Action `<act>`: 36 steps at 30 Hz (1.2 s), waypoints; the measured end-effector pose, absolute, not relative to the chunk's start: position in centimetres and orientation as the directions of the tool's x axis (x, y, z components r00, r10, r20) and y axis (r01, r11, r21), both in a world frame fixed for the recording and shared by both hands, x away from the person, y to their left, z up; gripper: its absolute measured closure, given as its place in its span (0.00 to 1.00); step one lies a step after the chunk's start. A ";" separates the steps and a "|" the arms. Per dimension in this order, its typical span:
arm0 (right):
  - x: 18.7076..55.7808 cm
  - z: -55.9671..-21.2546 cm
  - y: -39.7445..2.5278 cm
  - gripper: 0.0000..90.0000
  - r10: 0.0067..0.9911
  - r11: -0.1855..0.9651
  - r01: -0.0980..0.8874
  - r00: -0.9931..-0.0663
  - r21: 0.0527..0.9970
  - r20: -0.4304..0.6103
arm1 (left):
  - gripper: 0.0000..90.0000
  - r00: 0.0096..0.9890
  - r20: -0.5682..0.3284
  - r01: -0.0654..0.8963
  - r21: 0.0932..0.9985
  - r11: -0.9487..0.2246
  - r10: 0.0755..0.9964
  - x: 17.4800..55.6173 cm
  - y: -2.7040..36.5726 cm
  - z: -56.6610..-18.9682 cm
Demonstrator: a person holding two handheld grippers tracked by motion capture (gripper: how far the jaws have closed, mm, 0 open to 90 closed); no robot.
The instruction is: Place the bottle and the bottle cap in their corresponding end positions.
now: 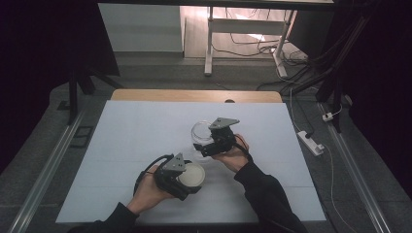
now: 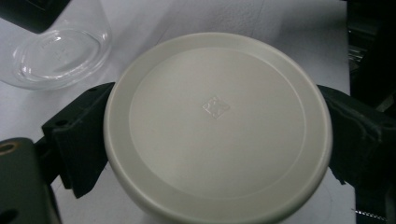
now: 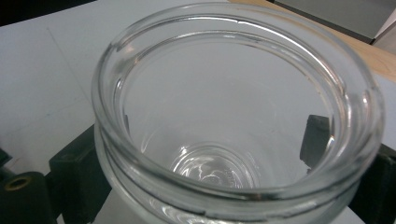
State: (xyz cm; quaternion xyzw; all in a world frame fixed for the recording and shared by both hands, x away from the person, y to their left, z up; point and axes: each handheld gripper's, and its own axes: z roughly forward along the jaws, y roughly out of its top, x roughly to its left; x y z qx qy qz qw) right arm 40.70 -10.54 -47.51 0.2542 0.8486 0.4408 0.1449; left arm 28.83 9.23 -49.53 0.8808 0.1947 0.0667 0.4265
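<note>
A round cream-white lid (image 2: 217,123) sits between the two black jaws of my left gripper (image 1: 187,178), which is shut on its rim; in the high view the lid (image 1: 191,176) faces up and to the right. My right gripper (image 1: 206,143) is shut on a clear glass jar (image 1: 200,133), whose open mouth (image 3: 238,100) fills the right gripper view. The jar's base (image 2: 56,58) appears at the upper left of the left gripper view. Lid and jar are apart, the lid lower and to the left of the jar.
A white sheet (image 1: 136,131) covers the table, with a wooden edge (image 1: 194,95) at the back. Beyond stand a white frame leg (image 1: 209,43) and floor cables (image 1: 296,63). A power strip (image 1: 311,141) lies off the table's right side.
</note>
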 end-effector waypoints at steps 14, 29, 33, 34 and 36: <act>42.6 -48.0 -9.3 0.07 0.580 0.486 0.306 -0.814 0.818 -0.041 | 0.09 0.916 -0.036 0.282 0.767 -0.576 0.400 29.6 8.3 -51.1; 44.3 -48.7 -7.8 0.07 0.599 0.495 0.308 -0.798 0.812 -0.063 | 0.09 0.916 -0.018 0.281 0.742 -0.608 0.402 30.4 7.5 -52.6; 44.6 -49.0 -7.5 0.07 0.603 0.500 0.310 -0.795 0.809 -0.068 | 0.09 0.914 -0.012 0.285 0.731 -0.620 0.406 30.6 7.2 -53.0; 44.6 -49.0 -7.5 0.07 0.603 0.500 0.310 -0.795 0.809 -0.068 | 0.09 0.914 -0.012 0.285 0.731 -0.620 0.406 30.6 7.2 -53.0; 44.8 -49.2 -7.4 0.07 0.604 0.501 0.313 -0.794 0.807 -0.067 | 0.09 0.914 -0.010 0.287 0.722 -0.630 0.406 30.7 7.0 -53.1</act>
